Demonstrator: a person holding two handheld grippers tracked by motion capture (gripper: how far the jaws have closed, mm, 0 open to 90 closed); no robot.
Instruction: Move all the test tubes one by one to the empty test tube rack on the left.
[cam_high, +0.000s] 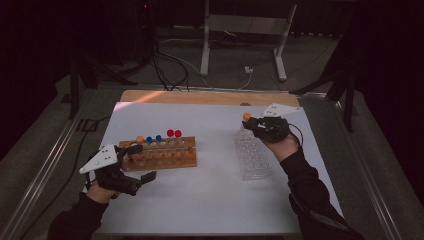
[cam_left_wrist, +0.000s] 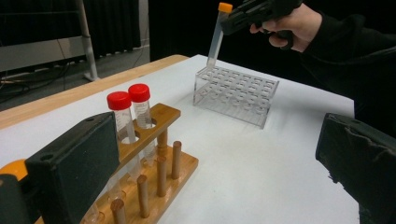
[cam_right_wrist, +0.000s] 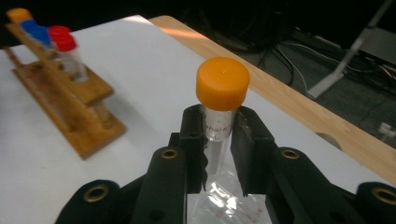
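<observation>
The right gripper was clamped on an orange-capped tube, its two black jaws pressing the clear barrel just below the cap, as the right gripper view showed. In the left gripper view the tube hung tilted, cap uppermost, with its lower tip over a far corner of the clear plastic rack; whether the tip had entered a well could not be told. In the high view the right gripper was over the far end of that rack, well apart from the wooden rack, which held one orange-capped, two blue-capped and two red-capped tubes. The left gripper stood released, jaws wide apart, one jaw touching or just beside the near end of the wooden rack and nothing between them. Judged from its look, the tube was light, rigid, thin-walled plastic, smooth and round, and so liable to slip or swivel in flat pads; the tilt suggested it had pivoted somewhat in the grip. The hold just under the cap was judged sound, the cap's shoulder acting as a stop against sliding down. A grip lower on the barrel would block entry into a well; moderate pressure should suffice, since hard squeezing could crack the wall
</observation>
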